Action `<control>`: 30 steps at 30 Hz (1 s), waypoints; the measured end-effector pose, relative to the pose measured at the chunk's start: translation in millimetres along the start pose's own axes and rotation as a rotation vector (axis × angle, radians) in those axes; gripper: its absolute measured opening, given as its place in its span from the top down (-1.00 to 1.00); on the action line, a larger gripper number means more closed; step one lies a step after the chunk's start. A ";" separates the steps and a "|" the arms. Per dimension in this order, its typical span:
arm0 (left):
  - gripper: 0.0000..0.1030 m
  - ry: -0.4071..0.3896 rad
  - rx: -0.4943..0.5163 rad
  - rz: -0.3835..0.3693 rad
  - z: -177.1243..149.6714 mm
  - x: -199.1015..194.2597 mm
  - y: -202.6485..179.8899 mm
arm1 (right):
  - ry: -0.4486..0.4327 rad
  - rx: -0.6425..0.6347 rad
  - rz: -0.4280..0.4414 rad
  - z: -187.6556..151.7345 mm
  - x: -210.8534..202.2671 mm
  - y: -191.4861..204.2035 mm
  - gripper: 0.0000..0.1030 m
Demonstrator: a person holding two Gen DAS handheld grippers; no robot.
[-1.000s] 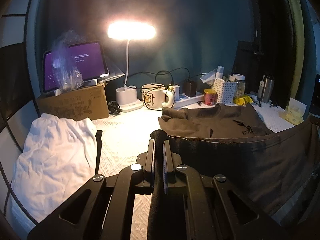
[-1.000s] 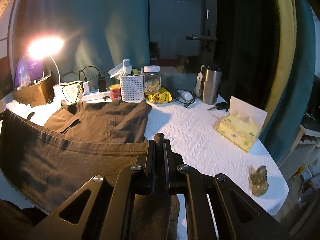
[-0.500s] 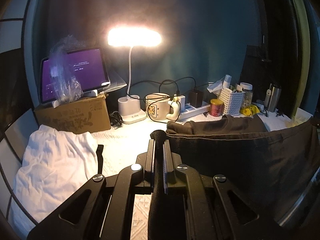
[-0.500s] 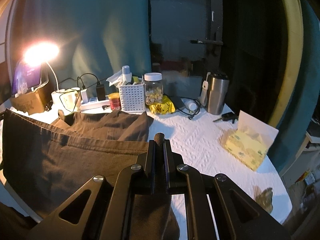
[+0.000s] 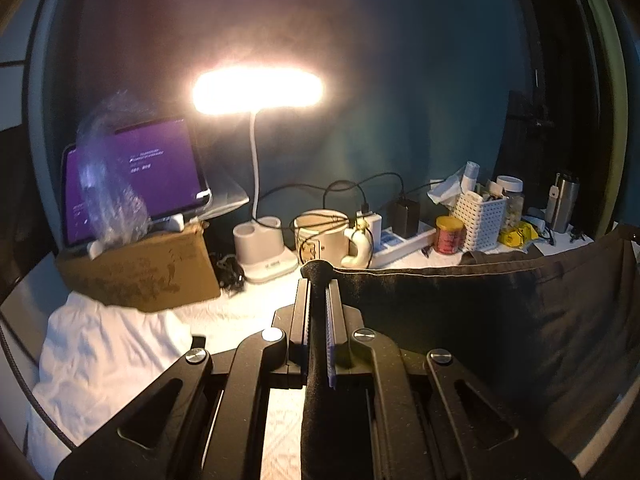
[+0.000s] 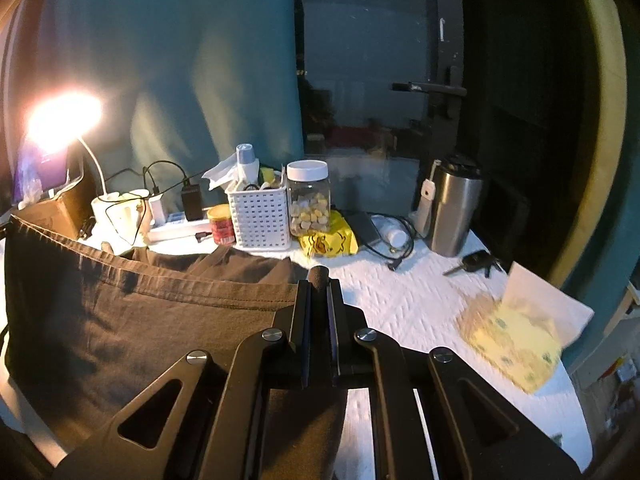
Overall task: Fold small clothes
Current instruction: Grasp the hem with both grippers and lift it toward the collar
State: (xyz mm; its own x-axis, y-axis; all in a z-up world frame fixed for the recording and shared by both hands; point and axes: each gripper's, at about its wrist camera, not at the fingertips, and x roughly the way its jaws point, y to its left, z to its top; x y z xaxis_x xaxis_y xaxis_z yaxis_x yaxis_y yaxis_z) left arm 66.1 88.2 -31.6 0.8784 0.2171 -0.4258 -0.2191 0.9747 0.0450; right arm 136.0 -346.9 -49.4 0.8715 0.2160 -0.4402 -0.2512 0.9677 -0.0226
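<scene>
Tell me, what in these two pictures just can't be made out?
- Dark garment: its lower part is cut off by the bottom edge and hidden behind the claws, in both views.
- Tablet text: too small and blurred, part hidden behind a crinkled plastic bag, left view.
- Tissue pack: print smeared by motion blur, right view.
- Lamp head: washed out by glare, both views.
- White basket: contents mostly hidden by its wall.
</scene>
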 end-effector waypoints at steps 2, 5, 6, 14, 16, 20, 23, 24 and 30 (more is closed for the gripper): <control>0.90 -0.007 0.007 0.006 5.2 9.8 0.4 | -0.003 -0.006 0.004 6.0 10.5 -1.2 0.84; 0.90 -0.007 0.009 0.013 10.6 25.0 1.8 | -0.003 -0.014 0.011 14.5 26.8 -1.7 0.84; 0.90 -0.007 0.010 0.017 11.8 29.2 2.0 | -0.003 -0.019 0.014 17.7 33.3 -1.1 0.84; 0.90 0.001 0.023 0.031 25.0 67.3 4.3 | -0.004 -0.059 0.020 43.1 76.4 1.4 0.84; 0.90 0.001 0.042 0.034 28.0 75.5 3.0 | -0.001 -0.075 0.019 49.9 87.8 1.2 0.84; 0.90 -0.002 0.064 0.045 34.6 91.3 3.8 | -0.002 -0.089 0.017 60.2 106.7 0.5 0.84; 0.90 -0.008 0.076 0.054 39.8 100.6 6.6 | -0.007 -0.095 0.018 66.3 118.9 0.7 0.84; 0.90 -0.008 0.080 0.057 41.6 104.0 7.5 | -0.007 -0.099 0.019 68.1 123.5 1.4 0.84; 0.90 0.001 0.093 0.062 47.7 124.3 11.1 | 0.005 -0.108 0.024 74.2 148.3 7.1 0.84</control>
State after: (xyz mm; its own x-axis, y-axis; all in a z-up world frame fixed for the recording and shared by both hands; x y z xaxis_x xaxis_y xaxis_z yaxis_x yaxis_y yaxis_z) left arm 193.1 128.6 -40.9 0.8637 0.2771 -0.4209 -0.2323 0.9601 0.1554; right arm 294.8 -298.3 -48.2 0.8629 0.2377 -0.4460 -0.3157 0.9427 -0.1083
